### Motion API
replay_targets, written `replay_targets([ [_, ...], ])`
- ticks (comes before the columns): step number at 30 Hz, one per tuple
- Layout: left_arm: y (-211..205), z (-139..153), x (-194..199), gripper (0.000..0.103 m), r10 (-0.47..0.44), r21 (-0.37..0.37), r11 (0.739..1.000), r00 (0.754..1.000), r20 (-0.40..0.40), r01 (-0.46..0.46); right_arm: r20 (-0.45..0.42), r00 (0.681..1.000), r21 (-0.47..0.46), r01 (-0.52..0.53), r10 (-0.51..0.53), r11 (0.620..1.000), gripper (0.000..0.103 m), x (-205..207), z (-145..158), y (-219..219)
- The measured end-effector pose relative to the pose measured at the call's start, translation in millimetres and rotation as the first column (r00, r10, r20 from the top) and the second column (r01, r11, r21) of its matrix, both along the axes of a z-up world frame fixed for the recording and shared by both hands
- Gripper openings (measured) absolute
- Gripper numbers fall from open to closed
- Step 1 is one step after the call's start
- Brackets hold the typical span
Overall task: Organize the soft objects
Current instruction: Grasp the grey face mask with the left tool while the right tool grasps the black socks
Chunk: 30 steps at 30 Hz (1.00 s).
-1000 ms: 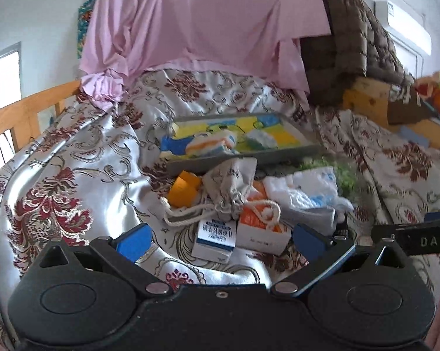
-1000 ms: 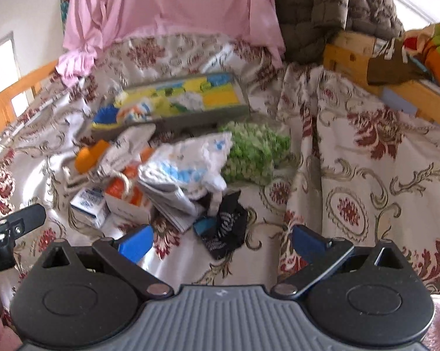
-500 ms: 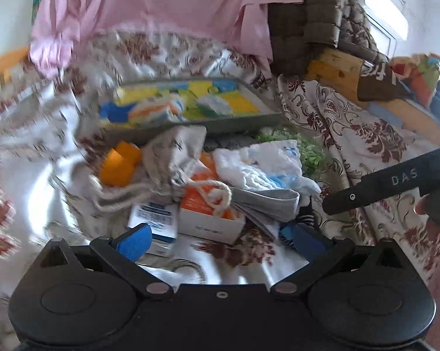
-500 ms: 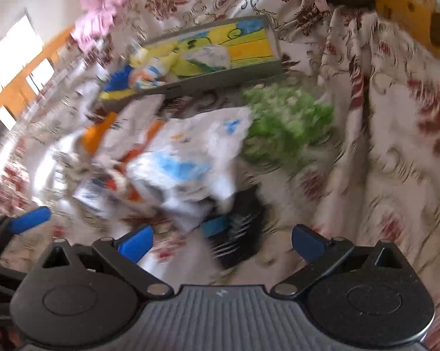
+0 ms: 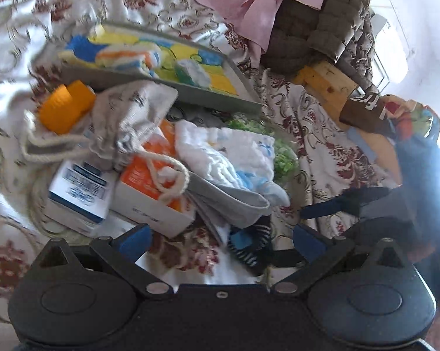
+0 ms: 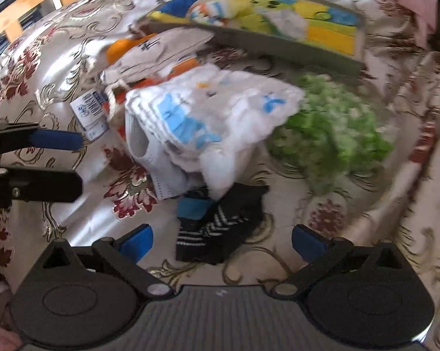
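A heap of things lies on the floral bedspread (image 6: pixel 366 234). On top is a white cloth with blue prints (image 6: pixel 214 111) (image 5: pixel 231 155), beside a green fluffy cloth (image 6: pixel 337 128) and over a grey folded cloth (image 5: pixel 228 201). A black striped sock (image 6: pixel 220 219) (image 5: pixel 249 245) lies nearest. A beige drawstring bag (image 5: pixel 129 117) covers two cartons. My right gripper (image 6: pixel 221 238) is open just before the sock. My left gripper (image 5: pixel 220 238) is open, low over the heap's near edge.
A grey tray (image 5: pixel 167 87) with a colourful towel and small cloths stands behind the heap. An orange roll (image 5: pixel 64 108), a blue-white carton (image 5: pixel 79 193) and an orange carton (image 5: pixel 149 187) sit left. Pink sheet and brown quilt (image 5: pixel 316 23) at the back.
Both grippers have moved forward and down toward the heap. The right one tilted down over the black sock. Both stayed open.
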<state>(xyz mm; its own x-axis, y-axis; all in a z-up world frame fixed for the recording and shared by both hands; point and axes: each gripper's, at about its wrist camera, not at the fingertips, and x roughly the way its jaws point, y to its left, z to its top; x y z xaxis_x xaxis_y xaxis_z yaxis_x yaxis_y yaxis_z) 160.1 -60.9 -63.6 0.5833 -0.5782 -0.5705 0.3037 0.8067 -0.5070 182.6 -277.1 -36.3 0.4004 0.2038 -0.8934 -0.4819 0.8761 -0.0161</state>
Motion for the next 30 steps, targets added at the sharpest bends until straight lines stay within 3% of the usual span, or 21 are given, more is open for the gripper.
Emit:
replay_targets([
  [2, -6, -4, 4, 0.102, -0.009, -0.018, 1.0, 1.0, -0.012, 0.008, -0.016, 1.0, -0.01, -0.016, 0.016, 1.0, 0.103, 4, -7, 3],
  [6, -21, -17, 15, 0.102, -0.015, -0.079, 0.997, 0.999, -0.038, 0.012, 0.032, 0.996, -0.03, -0.078, 0.078, 0.997, 0.103, 4, -14, 3],
  [12, -30, -40, 30, 0.101, 0.03, -0.188, 0.981, 0.993, -0.114, -0.051, 0.102, 0.972, -0.107, -0.203, 0.213, 0.973, 0.103, -11, -23, 11],
  [16, -32, -41, 32, 0.095, 0.042, -0.211, 0.976, 0.994, -0.102, -0.063, 0.097, 0.976, -0.1, -0.187, 0.196, 0.977, 0.101, -7, -25, 10],
  [24, -25, -57, 41, 0.067, 0.096, -0.228, 0.965, 0.983, -0.158, -0.131, 0.062, 0.985, -0.061, -0.155, 0.159, 0.986, 0.091, 8, -31, 10],
  [30, -21, -54, 36, 0.038, 0.125, -0.22, 0.963, 0.983, -0.138, -0.153, 0.058, 0.988, -0.059, -0.143, 0.146, 0.988, 0.091, 10, -34, 10],
])
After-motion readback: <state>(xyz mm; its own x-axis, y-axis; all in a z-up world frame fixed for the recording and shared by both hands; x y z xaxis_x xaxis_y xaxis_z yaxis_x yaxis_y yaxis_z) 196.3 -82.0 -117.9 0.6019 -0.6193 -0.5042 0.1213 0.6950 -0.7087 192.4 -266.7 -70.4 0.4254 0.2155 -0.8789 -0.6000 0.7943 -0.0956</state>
